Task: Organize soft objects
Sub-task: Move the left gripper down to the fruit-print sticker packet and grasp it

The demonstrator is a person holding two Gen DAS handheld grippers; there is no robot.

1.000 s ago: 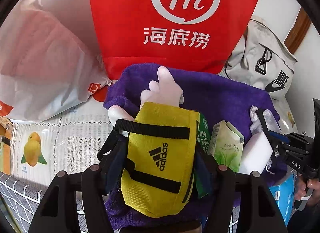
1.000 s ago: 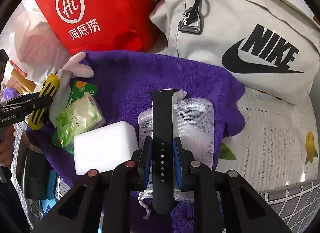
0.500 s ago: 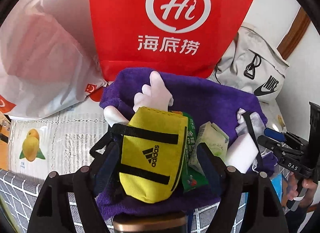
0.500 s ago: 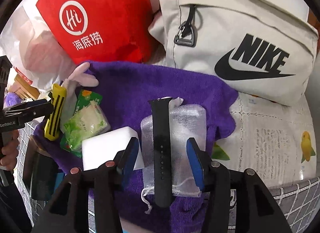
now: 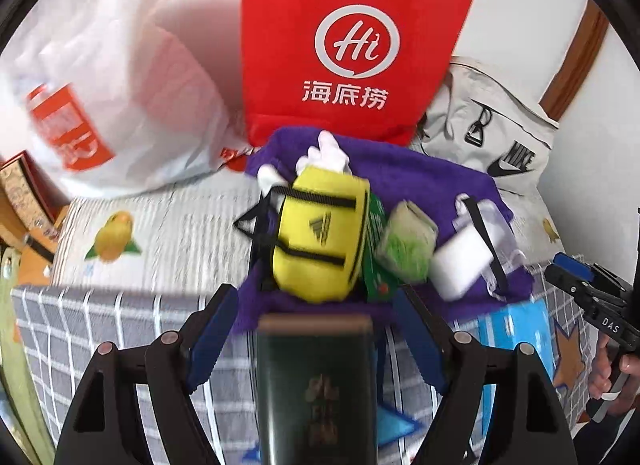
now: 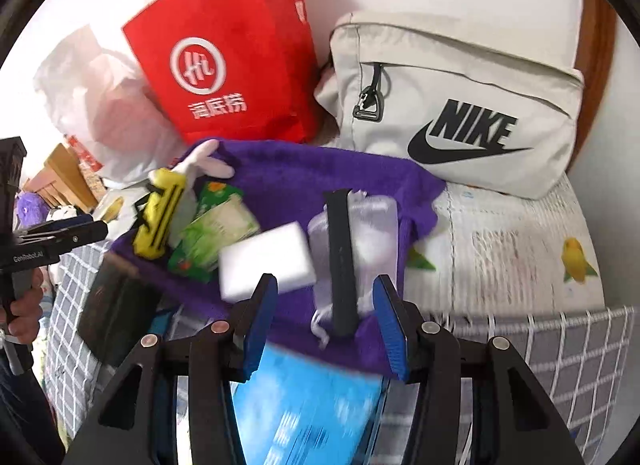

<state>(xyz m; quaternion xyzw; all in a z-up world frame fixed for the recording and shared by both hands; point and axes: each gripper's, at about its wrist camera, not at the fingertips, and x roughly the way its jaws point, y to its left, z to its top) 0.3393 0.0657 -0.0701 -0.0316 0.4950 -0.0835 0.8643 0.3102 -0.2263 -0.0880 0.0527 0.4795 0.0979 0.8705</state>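
While both grippers stand released and grasp nothing, the left gripper (image 5: 316, 305) sits short of the yellow pouch (image 5: 320, 241), and the right gripper (image 6: 326, 305) sits short of the black strap (image 6: 340, 261). Both items lie on the purple towel (image 6: 312, 177), with a white sponge (image 6: 266, 261) and green packet (image 6: 212, 237) between them.

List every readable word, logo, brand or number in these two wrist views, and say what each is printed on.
"Hi" and "海底捞": red paper shopping bag.
"NIKE" with swoosh: beige fabric backpack.
Adidas three-stripe logo, lettering blurred: yellow pouch with black straps.
"DAS": right gripper.
"GenRobot.AI": left gripper.
Unreadable: gold characters on dark green box; print on green tissue packet; blurred blue pack; white plastic bag.
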